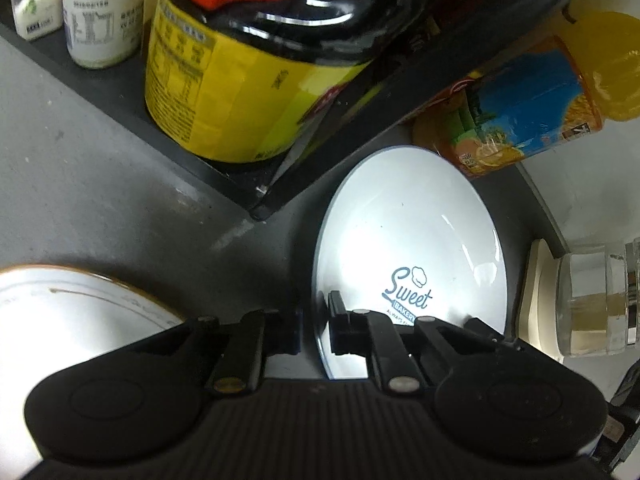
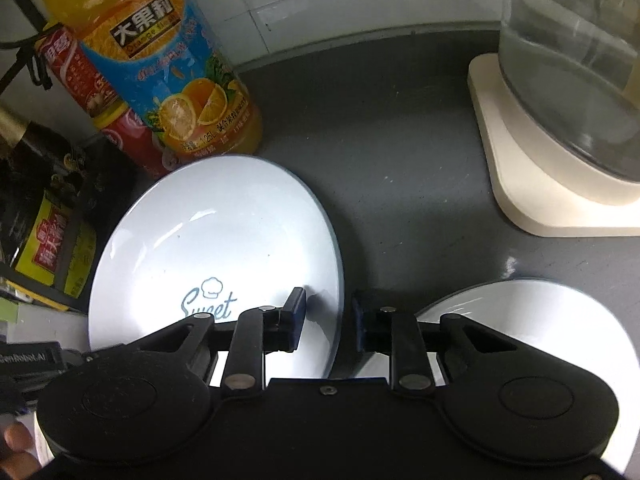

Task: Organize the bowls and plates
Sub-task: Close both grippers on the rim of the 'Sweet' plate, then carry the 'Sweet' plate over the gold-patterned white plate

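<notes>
A white plate with a "Sweet Bakery" print (image 1: pixel 408 236) (image 2: pixel 216 240) lies on the grey counter (image 1: pixel 100 200). My left gripper (image 1: pixel 314 320) straddles its left rim, with one finger over the plate and one outside; the jaws stand apart. My right gripper (image 2: pixel 330 316) straddles the same plate's right rim, also with the jaws apart. A brown-rimmed white plate (image 1: pixel 60 312) lies at the lower left of the left wrist view. Another white plate (image 2: pixel 532 320) lies at the lower right of the right wrist view.
A dark shelf (image 1: pixel 224 168) holds a yellow-labelled dark bottle (image 1: pixel 224 80) and two white jars (image 1: pixel 100 20). An orange juice bottle (image 2: pixel 160 64) (image 1: pixel 532 108) stands behind the plate. A glass jug on a cream base (image 2: pixel 560 140) (image 1: pixel 592 300) stands to the right.
</notes>
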The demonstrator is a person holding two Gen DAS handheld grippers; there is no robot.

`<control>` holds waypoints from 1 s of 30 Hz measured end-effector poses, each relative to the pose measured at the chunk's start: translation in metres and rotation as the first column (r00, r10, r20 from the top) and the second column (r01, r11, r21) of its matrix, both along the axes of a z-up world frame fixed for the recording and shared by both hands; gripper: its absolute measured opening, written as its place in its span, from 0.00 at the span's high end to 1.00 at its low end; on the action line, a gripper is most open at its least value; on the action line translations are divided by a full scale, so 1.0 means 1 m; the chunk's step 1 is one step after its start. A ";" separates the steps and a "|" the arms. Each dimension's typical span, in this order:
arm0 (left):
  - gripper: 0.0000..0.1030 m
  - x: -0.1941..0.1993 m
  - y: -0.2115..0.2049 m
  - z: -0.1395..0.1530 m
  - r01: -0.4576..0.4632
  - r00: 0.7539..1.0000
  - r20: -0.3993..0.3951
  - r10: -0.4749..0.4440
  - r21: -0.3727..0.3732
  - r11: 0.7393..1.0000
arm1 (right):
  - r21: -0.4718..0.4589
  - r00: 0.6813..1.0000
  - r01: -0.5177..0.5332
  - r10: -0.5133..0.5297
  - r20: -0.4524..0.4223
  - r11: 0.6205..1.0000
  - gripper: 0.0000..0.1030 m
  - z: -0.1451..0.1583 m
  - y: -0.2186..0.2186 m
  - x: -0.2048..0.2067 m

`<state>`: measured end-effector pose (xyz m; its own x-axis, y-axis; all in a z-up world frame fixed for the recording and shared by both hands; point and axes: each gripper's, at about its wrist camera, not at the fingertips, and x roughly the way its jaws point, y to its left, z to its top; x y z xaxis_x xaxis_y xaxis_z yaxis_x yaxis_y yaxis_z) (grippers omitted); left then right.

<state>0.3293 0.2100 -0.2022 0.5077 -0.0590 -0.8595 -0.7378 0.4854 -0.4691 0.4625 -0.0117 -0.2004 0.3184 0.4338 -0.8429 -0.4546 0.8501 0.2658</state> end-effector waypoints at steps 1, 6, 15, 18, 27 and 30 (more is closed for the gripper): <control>0.91 0.001 0.000 -0.001 -0.001 1.000 0.001 0.001 -0.005 1.000 | 0.000 1.000 -0.004 0.004 0.004 1.000 0.77 0.000 0.001 0.000; 0.92 0.004 -0.001 -0.005 -0.005 1.000 -0.002 0.005 -0.014 1.000 | 0.020 1.000 -0.004 0.004 -0.010 1.000 0.79 -0.004 0.005 0.003; 0.93 -0.005 0.009 0.001 -0.031 0.999 0.011 0.032 -0.067 0.997 | 0.101 0.999 -0.009 0.013 -0.042 0.995 0.88 0.004 -0.011 0.000; 0.93 -0.010 0.013 0.014 -0.035 0.999 0.039 0.037 -0.054 0.998 | 0.133 0.999 -0.024 0.030 -0.044 0.991 0.90 0.008 -0.015 -0.004; 0.93 -0.026 0.009 0.032 -0.054 0.998 0.026 0.055 -0.031 0.998 | 0.174 0.997 -0.065 0.070 -0.021 0.983 0.90 0.020 -0.023 -0.019; 0.93 -0.035 0.005 0.041 -0.056 0.998 0.036 0.057 -0.020 0.998 | 0.186 0.997 -0.076 0.080 -0.015 0.980 0.90 0.026 -0.027 -0.025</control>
